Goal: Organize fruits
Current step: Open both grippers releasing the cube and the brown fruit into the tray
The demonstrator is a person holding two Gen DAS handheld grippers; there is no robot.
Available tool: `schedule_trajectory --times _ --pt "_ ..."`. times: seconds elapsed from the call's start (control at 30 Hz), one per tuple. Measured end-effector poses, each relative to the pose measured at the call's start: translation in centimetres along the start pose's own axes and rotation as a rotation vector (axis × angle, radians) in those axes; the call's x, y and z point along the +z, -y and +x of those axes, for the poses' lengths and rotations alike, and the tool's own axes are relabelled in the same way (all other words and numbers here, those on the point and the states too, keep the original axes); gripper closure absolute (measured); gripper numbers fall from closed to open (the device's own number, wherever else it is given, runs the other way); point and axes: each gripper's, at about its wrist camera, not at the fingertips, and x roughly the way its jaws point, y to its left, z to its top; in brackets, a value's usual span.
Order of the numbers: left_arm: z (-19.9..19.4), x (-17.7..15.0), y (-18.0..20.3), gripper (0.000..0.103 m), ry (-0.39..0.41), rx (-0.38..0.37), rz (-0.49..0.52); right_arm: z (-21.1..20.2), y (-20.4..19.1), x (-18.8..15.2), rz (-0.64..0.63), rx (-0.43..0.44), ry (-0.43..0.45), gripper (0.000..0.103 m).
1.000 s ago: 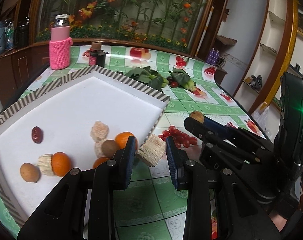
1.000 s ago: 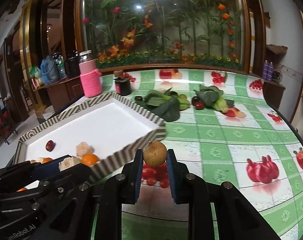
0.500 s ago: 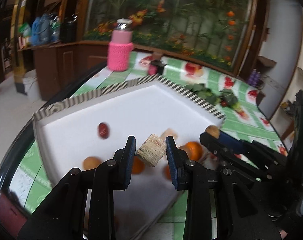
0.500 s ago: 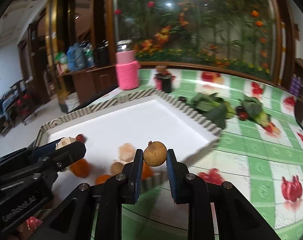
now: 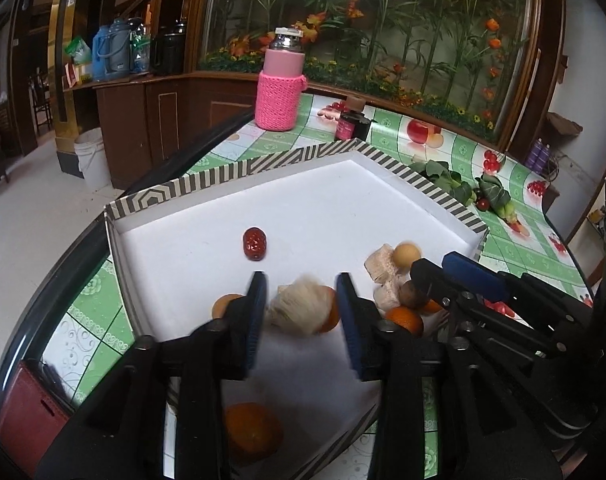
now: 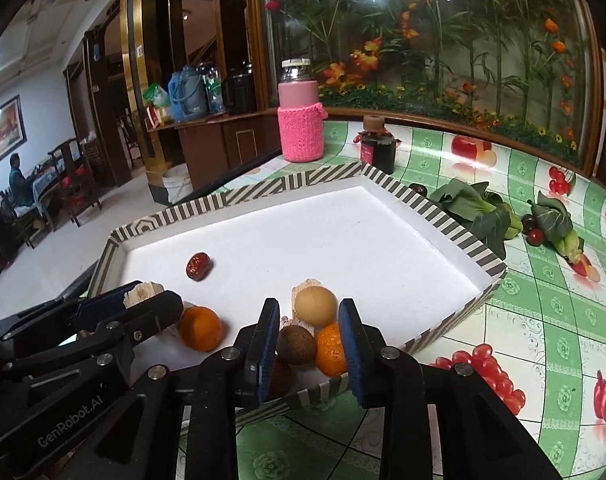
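I'm holding both grippers over the tray. My left gripper has just been opening; the pale chunk between its jaws is blurred, probably loose. My right gripper has just been opening too, its longan lying in the tray among oranges. Beyond the tray are standing a pink bottle, a jar and greens on the green cloth.

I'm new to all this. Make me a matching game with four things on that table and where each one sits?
Things:
1. red date
2. pink knitted bottle
3. leafy greens
4. small dark jar

Places:
A. table, right of the tray
B. table, behind the tray's far corner
C. inside the tray, alone at left
D. table's far left edge

Pairs: 1-C, 2-D, 3-A, 4-B
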Motion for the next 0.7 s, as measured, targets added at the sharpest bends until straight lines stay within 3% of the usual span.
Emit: schedule_trajectory --times 0.03,0.17,0.23,0.3,0.7 --pt "-0.1 0.0 0.0 0.049 0.006 0.0 -0.001 -0.1 0.1 0.0 0.005 0.002 0.002 0.073" --pt "-0.8 -0.3 -0.4 0.045 0.026 0.014 0.008 -0.8 0.3 -0.4 0.015 -0.004 0.006 0.072" --pt "-1.0 -0.4 -0.5 0.032 0.023 0.025 0.018 -1.4 0.5 -0.8 0.025 -0.014 0.009 0.072" --pt "-1.2 -0.5 -0.5 0.026 0.017 0.045 0.033 -2.1 1.0 -1.4 0.04 -0.02 0.012 0.072" --pt "-3.8 -1.6 1.1 0.025 -0.007 0.064 0.169 -4.5 0.5 -3.0 -0.015 -0.014 0.017 0.072"
